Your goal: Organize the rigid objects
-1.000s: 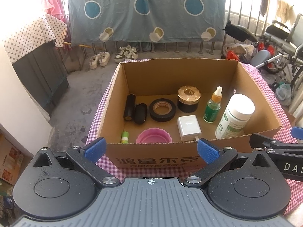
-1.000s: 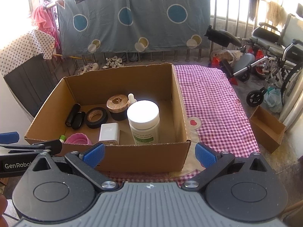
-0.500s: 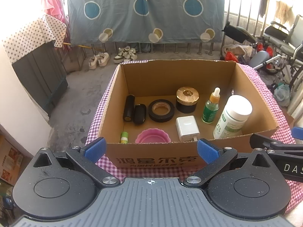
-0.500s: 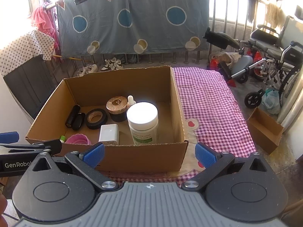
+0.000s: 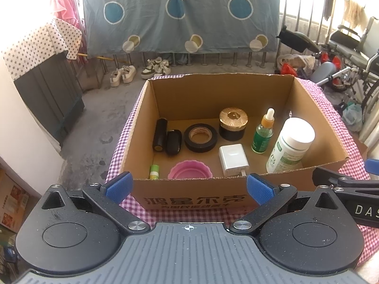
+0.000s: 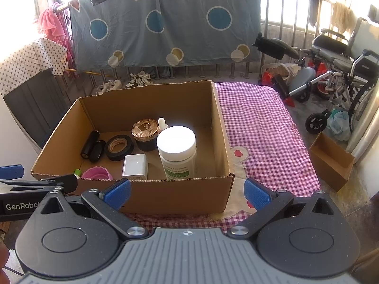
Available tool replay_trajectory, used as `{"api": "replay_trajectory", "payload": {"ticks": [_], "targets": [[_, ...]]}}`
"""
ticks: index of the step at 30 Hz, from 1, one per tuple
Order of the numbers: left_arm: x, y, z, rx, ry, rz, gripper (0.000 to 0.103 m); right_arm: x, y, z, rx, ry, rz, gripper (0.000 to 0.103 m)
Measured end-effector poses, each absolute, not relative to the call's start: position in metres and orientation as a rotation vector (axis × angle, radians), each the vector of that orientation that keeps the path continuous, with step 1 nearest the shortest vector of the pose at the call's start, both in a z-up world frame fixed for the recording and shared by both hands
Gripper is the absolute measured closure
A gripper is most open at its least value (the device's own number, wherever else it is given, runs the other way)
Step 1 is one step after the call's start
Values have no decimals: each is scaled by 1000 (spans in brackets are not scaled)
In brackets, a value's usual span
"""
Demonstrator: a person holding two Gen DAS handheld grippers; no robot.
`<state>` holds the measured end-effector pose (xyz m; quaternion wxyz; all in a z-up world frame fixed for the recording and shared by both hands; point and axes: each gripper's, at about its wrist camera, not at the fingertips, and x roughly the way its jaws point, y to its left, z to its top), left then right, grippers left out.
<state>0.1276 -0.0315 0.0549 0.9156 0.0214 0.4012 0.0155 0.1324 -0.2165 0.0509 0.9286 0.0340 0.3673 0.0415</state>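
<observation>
An open cardboard box (image 5: 189, 196) stands on a checked cloth (image 6: 260, 127). In it are a white pill bottle (image 5: 291, 144), a green dropper bottle (image 5: 261, 135), a gold-lidded black jar (image 5: 233, 124), a roll of black tape (image 5: 200, 137), two black cylinders (image 5: 165, 137), a white adapter (image 5: 233, 156), a pink cup (image 5: 190, 170) and a small green tube (image 5: 154, 171). My left gripper (image 5: 188, 187) is open and empty before the box's near wall. My right gripper (image 6: 187, 193) is open and empty before the box's (image 6: 151, 198) near right corner.
A small open carton (image 6: 331, 161) sits on the floor to the right. A wheelchair (image 6: 336, 54) and a walker stand at the back right. A blue sheet (image 5: 180, 11) hangs on the railing, with shoes (image 5: 139, 71) under it. A dark cabinet (image 5: 47, 94) stands at left.
Both grippers have drawn back a little from the box and stay open. Nothing in the box has moved.
</observation>
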Motion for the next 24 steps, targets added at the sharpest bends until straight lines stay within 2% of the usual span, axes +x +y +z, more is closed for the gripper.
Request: {"api": "replay_trajectory", "payload": {"ticks": [24], "targets": [[128,-32,56,46,823,33,0,132,-218,51,71,752,82,0]]}}
